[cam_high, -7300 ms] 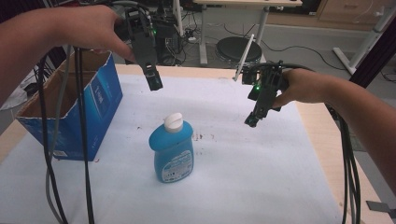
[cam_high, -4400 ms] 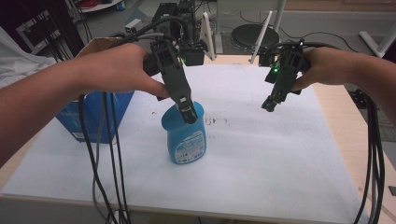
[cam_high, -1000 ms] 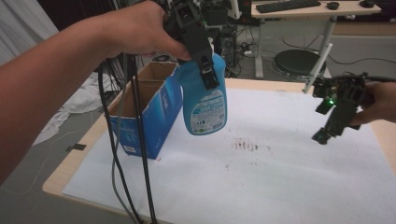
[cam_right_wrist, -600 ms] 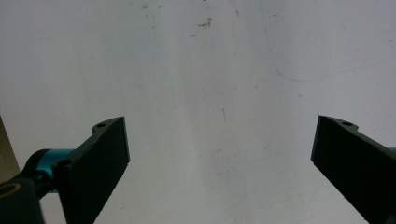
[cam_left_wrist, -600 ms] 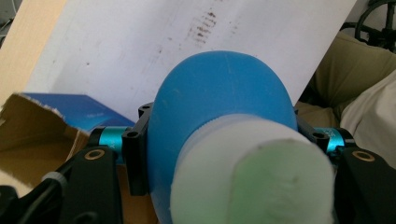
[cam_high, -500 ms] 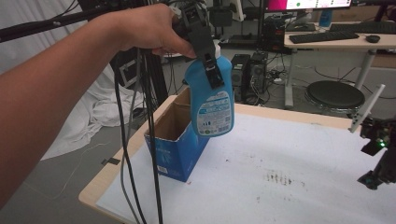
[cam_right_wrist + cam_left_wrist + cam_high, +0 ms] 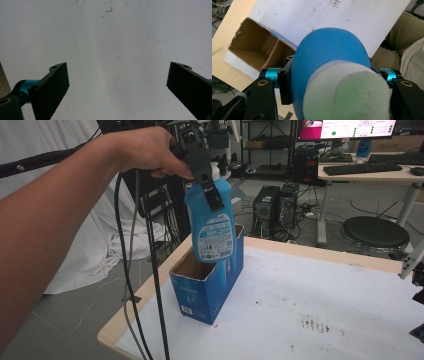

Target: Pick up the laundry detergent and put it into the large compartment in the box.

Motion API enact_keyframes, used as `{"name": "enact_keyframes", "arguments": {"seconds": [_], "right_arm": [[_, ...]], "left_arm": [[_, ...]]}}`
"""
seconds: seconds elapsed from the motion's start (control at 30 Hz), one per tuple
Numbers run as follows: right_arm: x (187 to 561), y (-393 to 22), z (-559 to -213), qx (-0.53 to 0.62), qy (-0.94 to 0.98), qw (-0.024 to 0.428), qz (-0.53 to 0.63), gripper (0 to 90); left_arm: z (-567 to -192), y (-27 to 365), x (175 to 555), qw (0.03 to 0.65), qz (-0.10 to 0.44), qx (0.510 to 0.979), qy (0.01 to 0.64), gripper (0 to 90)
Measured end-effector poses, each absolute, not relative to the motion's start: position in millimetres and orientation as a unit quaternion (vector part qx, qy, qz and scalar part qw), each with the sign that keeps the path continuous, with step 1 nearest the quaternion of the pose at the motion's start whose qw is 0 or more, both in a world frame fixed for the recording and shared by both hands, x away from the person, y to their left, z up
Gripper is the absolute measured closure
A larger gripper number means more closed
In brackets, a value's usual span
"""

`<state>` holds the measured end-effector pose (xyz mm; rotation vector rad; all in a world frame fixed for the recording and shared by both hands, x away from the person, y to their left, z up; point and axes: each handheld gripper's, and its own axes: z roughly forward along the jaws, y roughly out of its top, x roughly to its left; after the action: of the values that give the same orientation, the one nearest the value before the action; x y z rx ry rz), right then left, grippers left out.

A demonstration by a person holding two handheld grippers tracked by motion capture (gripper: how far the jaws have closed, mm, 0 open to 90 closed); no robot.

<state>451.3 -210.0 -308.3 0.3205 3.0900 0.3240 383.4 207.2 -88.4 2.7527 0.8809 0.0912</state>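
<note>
A blue bottle (image 7: 212, 222) with a white cap hangs upright in the air, its bottom just inside the opening of a blue cardboard box (image 7: 207, 282). My left gripper (image 7: 207, 182) is shut on the bottle's shoulder. In the left gripper view the bottle (image 7: 329, 53) and its white cap (image 7: 348, 95) sit between the jaws, with the box's brown inside (image 7: 253, 51) below. My right gripper (image 7: 117, 87) stands open over the bare white sheet (image 7: 112, 37). At the right edge of the high view part of the right gripper (image 7: 416, 287) shows.
The box stands on the left end of a wooden table (image 7: 135, 312) covered by a white sheet (image 7: 320, 290) with dark smudges. Cables (image 7: 150, 270) hang from the left gripper over the table's left corner. Beyond the table are a stool (image 7: 375, 232) and desks.
The left gripper has carried the bottle left from the sheet's middle and lowered it until its bottom enters the box's opening. The high view has swung left; the right gripper now shows at its right edge.
</note>
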Motion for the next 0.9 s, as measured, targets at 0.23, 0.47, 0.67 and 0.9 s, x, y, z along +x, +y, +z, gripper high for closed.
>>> {"name": "enact_keyframes", "arguments": {"seconds": [0.23,0.47,0.67,0.9], "right_arm": [[455,-210,-311,0.105,0.989,0.008,0.099,3.4],[458,-210,-314,0.107,0.99,0.005,0.096,3.4],[459,-209,-315,0.109,0.99,0.003,0.092,3.4],[460,-210,-316,0.111,0.99,0.003,0.091,3.4]], "left_arm": [[-93,236,391,0.119,0.039,0.939,0.32,37.9],[-111,249,399,0.104,0.04,0.938,0.328,38.0],[-130,256,404,0.098,0.033,0.939,0.327,38.0],[-155,262,410,0.099,0.029,0.941,0.323,38.0]]}}
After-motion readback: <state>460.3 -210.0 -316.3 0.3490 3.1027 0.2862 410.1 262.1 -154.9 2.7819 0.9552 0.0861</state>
